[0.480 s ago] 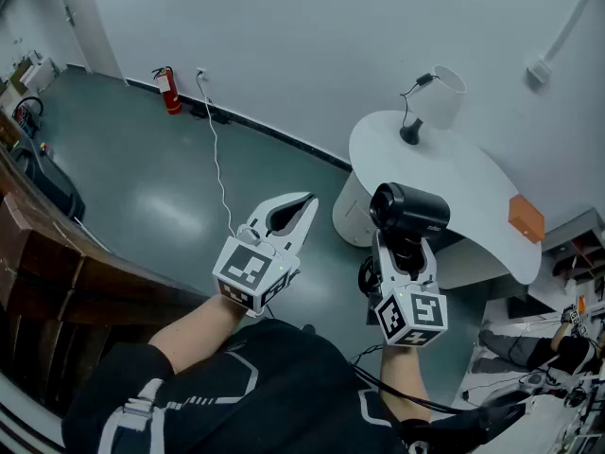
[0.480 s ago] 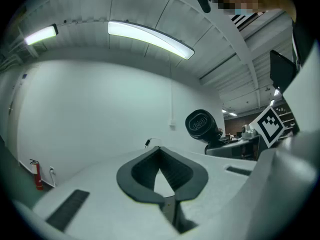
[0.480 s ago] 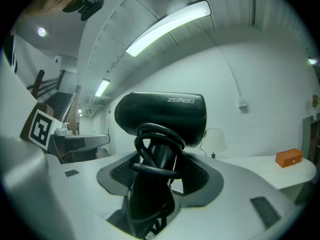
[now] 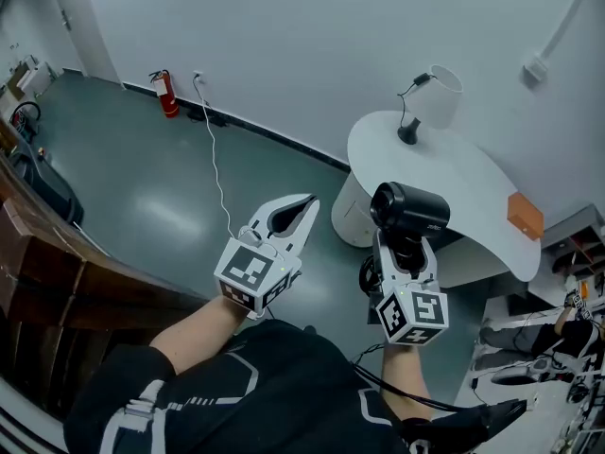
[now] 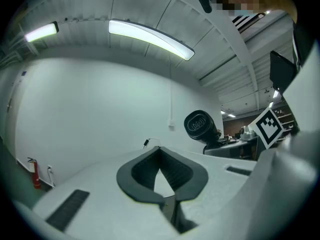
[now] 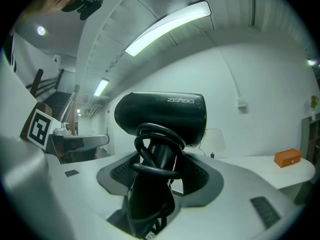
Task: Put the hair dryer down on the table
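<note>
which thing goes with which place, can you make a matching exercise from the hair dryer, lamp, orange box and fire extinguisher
Things:
1. hair dryer
2. lamp
3. orange box
4. fire extinguisher

Places:
a. standing on the floor against the wall
b. clamped in the right gripper
c. on the table, near its right edge in the head view
d. on the table, at its far end

Pairs: 1-b, 2-d, 3-c, 4-a

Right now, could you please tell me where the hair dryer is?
The hair dryer is right of centre in the head view, its handle clamped in the right gripper, in the air beside the white table.
</note>
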